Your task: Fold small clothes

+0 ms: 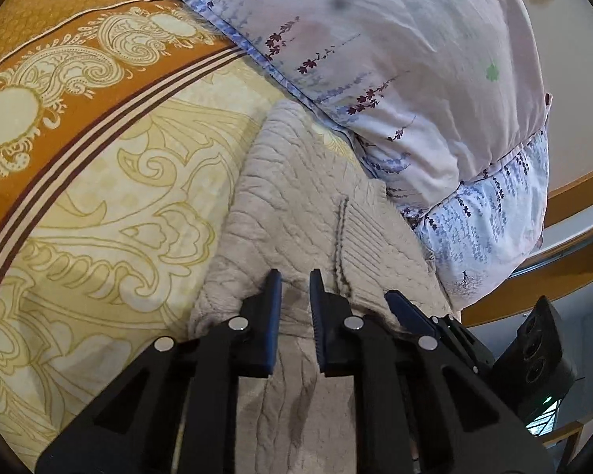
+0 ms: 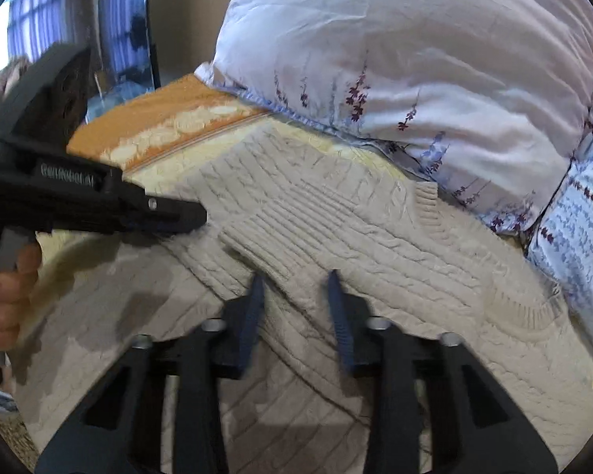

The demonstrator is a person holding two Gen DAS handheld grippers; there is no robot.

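The beige cable-knit sweater (image 2: pixel 336 229) is lying on the yellow patterned bedspread (image 1: pixel 99 205) beside the floral pillow (image 1: pixel 395 59); left gripper (image 1: pixel 295 280) and right gripper (image 2: pixel 295 282) are hovering released, sweater beneath their jaws.

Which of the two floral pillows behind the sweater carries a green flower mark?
The upper pale pink pillow has it; the blue-sprigged pillow beneath it, by the beige sweater, shows none.

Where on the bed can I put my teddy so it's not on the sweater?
Bare bedspread lies left of the beige knit sweater, up to the orange patterned border. It's crowded on the right: the floral pillows press against the sweater, and both grippers hover over it.
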